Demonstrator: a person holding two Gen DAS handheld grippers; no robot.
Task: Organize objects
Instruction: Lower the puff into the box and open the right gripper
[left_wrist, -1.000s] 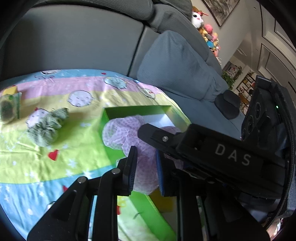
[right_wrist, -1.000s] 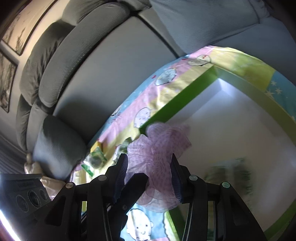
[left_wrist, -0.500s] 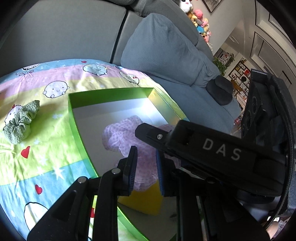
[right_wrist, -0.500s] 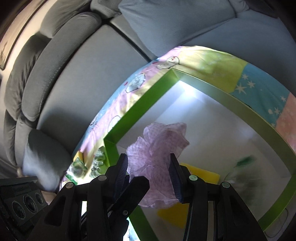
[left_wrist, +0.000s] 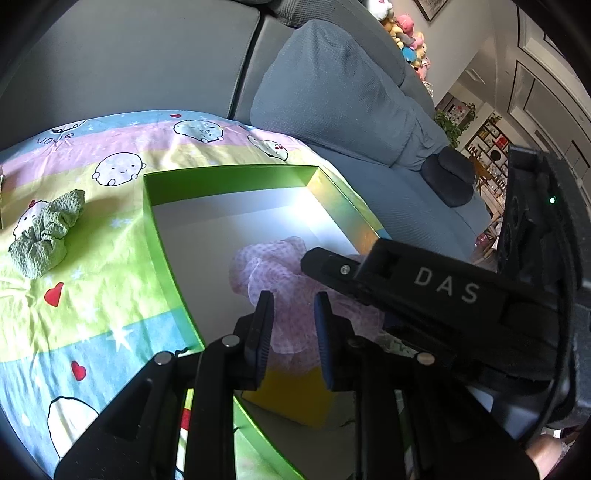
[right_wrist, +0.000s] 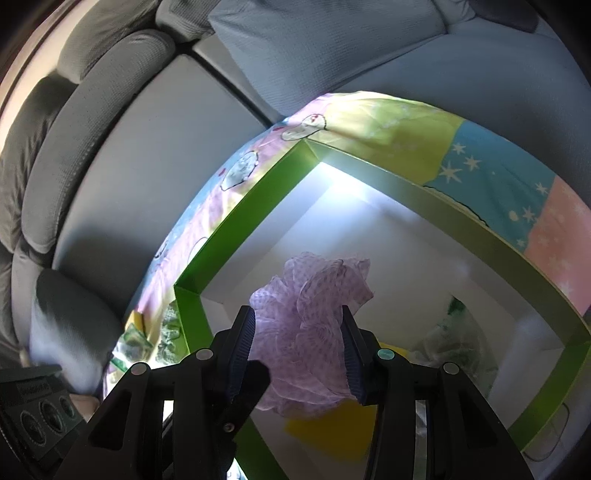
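Purple scrunchie (right_wrist: 310, 332) held over the green box (left_wrist: 162, 236)

It is clamped by the right tongs (right_wrist: 297, 354); the left tongs (left_wrist: 291, 332), just opening, straddle it. A yellow block (left_wrist: 295, 398) lies beneath; a green scrunchie (left_wrist: 44, 232) is left outside on the blanket (left_wrist: 92, 295).

We see the left hand-held gripper (left_wrist: 291, 325) over the near part of the green box (left_wrist: 162, 236), its jaws just eased apart with the lilac mesh scrunchie (left_wrist: 266, 266) between them. The right hand-held gripper (left_wrist: 325, 264) reaches in from the box's right side, and a yellow piece (left_wrist: 295, 395) lies inside the box under the scrunchie. A green scrunchie (left_wrist: 44, 236) sits left of the box on the cartoon blanket (left_wrist: 92, 295).
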